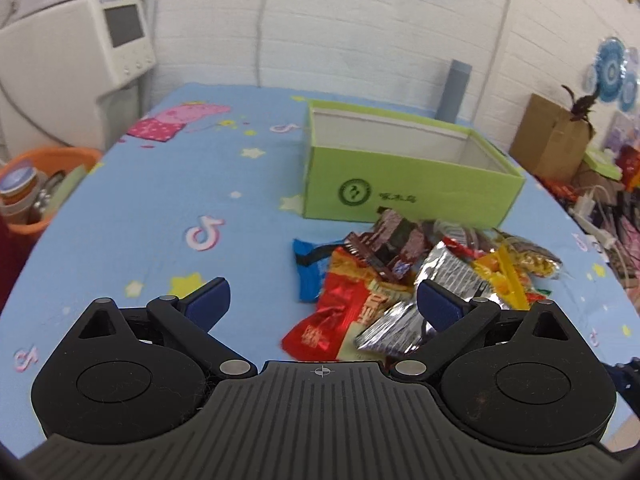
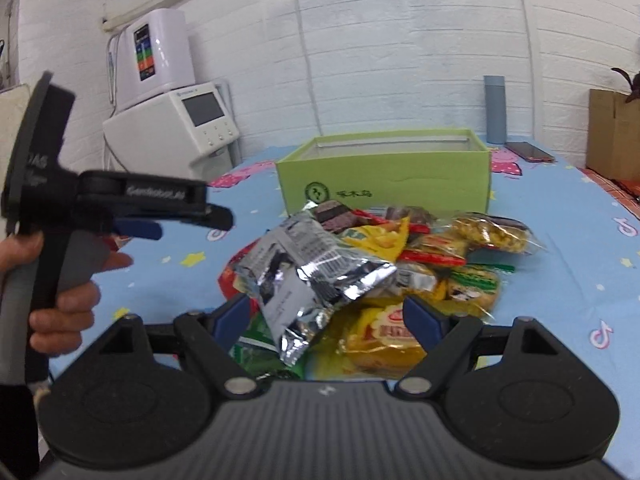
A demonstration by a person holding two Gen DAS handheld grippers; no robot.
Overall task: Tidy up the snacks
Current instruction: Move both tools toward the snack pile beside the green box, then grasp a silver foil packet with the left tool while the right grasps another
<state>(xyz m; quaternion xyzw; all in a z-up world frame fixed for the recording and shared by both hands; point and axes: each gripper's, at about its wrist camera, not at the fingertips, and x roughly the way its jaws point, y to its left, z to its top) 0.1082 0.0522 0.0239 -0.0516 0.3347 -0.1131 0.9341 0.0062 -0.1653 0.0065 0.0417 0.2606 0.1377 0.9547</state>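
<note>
A pile of snack packets lies on the blue cartoon tablecloth, just in front of an open green box whose inside looks white and bare. My left gripper is open above the pile's left side, over a red packet, with nothing between its pads. In the right wrist view my right gripper stands open over the near side of the pile. The lower end of a silver packet sits between its pads, not squeezed. A hand holds the left gripper at the left, short of the green box.
White appliances stand past the table's far left corner, with an orange basket of items beside the left edge. A grey-blue bottle and a phone lie behind the box. A cardboard box and clutter crowd the right.
</note>
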